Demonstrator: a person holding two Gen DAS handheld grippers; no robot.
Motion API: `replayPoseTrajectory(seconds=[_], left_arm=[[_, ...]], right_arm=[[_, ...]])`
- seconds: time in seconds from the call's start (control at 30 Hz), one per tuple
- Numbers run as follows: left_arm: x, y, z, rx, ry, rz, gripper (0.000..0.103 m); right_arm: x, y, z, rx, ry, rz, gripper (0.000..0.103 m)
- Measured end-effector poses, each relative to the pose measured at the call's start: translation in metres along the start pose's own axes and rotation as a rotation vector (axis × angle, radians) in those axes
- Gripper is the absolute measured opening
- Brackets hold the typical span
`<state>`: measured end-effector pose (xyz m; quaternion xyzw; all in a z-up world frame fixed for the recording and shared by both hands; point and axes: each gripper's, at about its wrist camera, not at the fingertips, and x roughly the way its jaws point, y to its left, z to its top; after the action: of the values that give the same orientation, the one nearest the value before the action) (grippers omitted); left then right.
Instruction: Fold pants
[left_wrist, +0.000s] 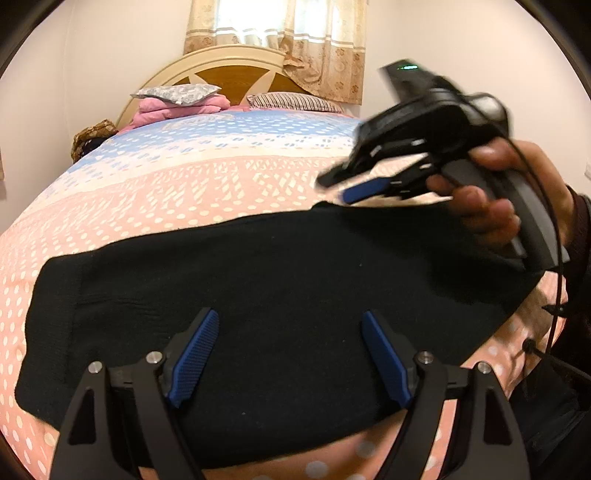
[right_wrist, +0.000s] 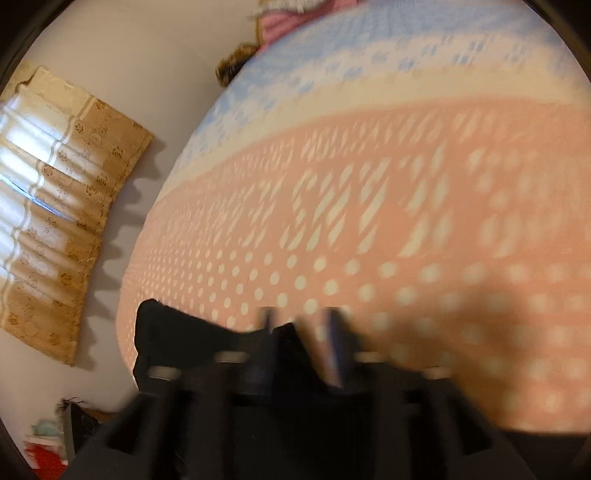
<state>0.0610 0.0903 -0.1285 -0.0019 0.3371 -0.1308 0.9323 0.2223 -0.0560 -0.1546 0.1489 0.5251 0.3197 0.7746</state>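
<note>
While the black pants (left_wrist: 258, 295) lie flat on the bed (left_wrist: 184, 177), the left claw (left_wrist: 290, 354) hovers open above them. The right claw (left_wrist: 343, 186) hangs parted at the far right corner, gripping nothing, probably to smooth the fold.

pants (left_wrist: 258, 295): black, kinda knit-looking fabric; no pattern I can make out
state: already folded over into one wide band; mostly flat and smooth, just a faint crease line near its left end
pose: stretched out sideways across the left wrist view; left end squared off, right end tapering toward the lower right
where: lying on the bed (left_wrist: 184, 184), on the pink part with white dots; the blue and cream stripes sit further up, well apart from it
far edge: runs pretty straight, with one corner poking up a bit at the upper right
right wrist view: only a dark, blurry bit of it shows at the bottom; can't tell much there
</note>
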Motion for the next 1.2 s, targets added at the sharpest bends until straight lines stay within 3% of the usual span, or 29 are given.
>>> replayPoseTrajectory(seconds=[0.1,0.37,0.5,0.67,0.83,1.03,1.2], left_arm=[[-0.007,-0.004,0.005,-0.028,-0.016,-0.023,0.083],[-0.005,-0.046,0.012,0.078,-0.028,-0.095,0.083],[0.008,-0.058,0.014,0.076,0.006,-0.139,0.083],[0.015,-0.069,0.019,0.067,0.03,-0.138,0.083],[0.018,-0.075,0.018,0.056,0.045,-0.105,0.083],[0.023,-0.08,0.015,0.061,0.06,-0.058,0.083],[0.027,-0.081,0.017,0.043,0.07,-0.041,0.087]], right_arm=[[-0.052,-0.008,-0.011,-0.038,-0.088,0.029,0.052],[-0.189,-0.097,-0.096,0.034,-0.301,-0.147,0.052],[-0.26,-0.166,-0.151,0.196,-0.418,-0.215,0.052],[-0.338,-0.232,-0.2,0.357,-0.538,-0.366,0.052],[-0.406,-0.293,-0.242,0.479,-0.646,-0.428,0.052],[-0.424,-0.346,-0.272,0.582,-0.656,-0.404,0.052],[-0.414,-0.363,-0.271,0.555,-0.571,-0.407,0.052]])
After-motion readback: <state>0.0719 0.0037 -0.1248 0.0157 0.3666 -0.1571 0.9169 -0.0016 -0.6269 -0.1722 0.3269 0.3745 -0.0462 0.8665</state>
